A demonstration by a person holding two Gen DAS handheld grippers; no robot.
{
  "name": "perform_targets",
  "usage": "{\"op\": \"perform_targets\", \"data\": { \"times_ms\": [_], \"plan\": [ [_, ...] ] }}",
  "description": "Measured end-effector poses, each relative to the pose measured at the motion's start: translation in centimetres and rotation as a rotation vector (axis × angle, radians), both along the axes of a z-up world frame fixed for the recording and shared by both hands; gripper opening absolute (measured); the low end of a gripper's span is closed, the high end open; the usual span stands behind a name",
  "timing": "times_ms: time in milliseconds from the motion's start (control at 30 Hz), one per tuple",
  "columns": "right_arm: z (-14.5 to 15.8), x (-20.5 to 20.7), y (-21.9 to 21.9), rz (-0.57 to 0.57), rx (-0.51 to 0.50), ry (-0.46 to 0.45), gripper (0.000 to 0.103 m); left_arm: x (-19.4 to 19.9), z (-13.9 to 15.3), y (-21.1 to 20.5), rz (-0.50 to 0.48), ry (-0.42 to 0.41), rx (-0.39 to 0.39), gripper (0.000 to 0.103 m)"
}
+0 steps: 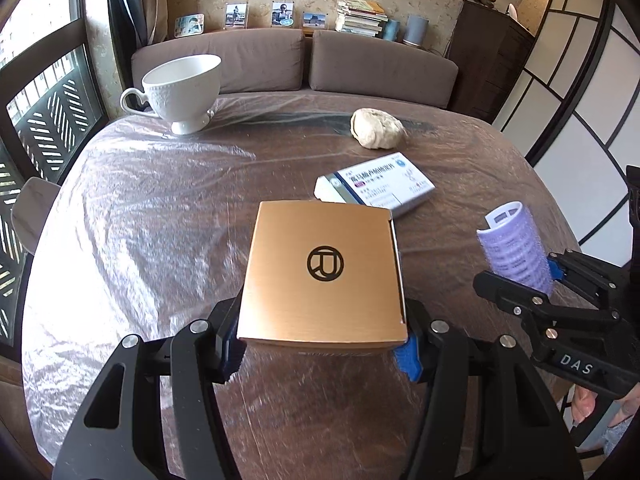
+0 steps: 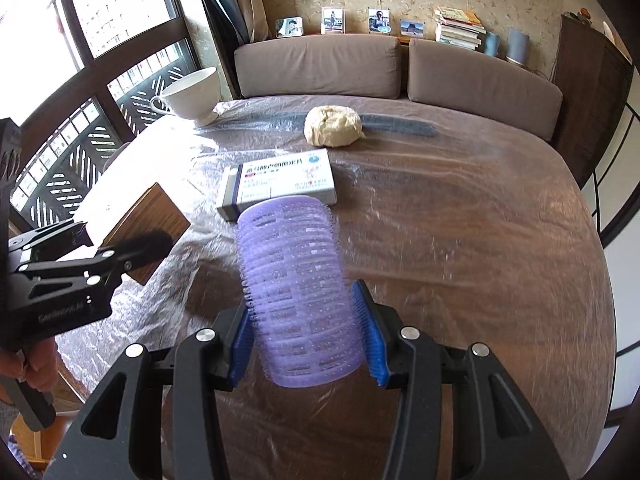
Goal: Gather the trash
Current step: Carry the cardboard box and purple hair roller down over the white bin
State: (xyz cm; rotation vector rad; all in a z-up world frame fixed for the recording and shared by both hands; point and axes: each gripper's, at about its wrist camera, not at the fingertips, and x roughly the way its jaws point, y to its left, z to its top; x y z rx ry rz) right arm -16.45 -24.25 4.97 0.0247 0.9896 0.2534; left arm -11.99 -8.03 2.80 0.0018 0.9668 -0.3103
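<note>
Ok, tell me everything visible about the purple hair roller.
The hair roller is a pale purple, see-through plastic cylinder, slotted and covered in short bristles, with a white inner core showing at its open top end. The right gripper is shut on its lower half, blue pads pressing both sides. It stands tilted, seemingly lifted above the plastic-covered table.

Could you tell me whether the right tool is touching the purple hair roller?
Touching: the right wrist view shows the right tool with both blue pads pressed against the purple bristled hair roller.
</note>
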Motion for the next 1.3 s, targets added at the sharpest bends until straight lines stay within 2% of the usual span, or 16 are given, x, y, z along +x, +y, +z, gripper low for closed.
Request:
{"op": "perform_targets", "data": {
  "times_ms": [467,900,1300],
  "plan": [
    [0.0,-4.0,0.5,-0.066,-0.029,0.028,0.046,-3.1,-0.2,0.1,-0.080,0.018,-0.011,0.060],
    [0.7,-7.7,-0.1,-0.159,-0.021,0.029,0.046,-5.8,-0.1,-0.8,-0.203,0.010,-0.002,0.060],
    [1.7,-12.4,-0.6,-0.076,0.010,0.014,0.046,-11.1,1.0,-1.2,-0.159,-0.005,0.013,0.060]
  ]
}}
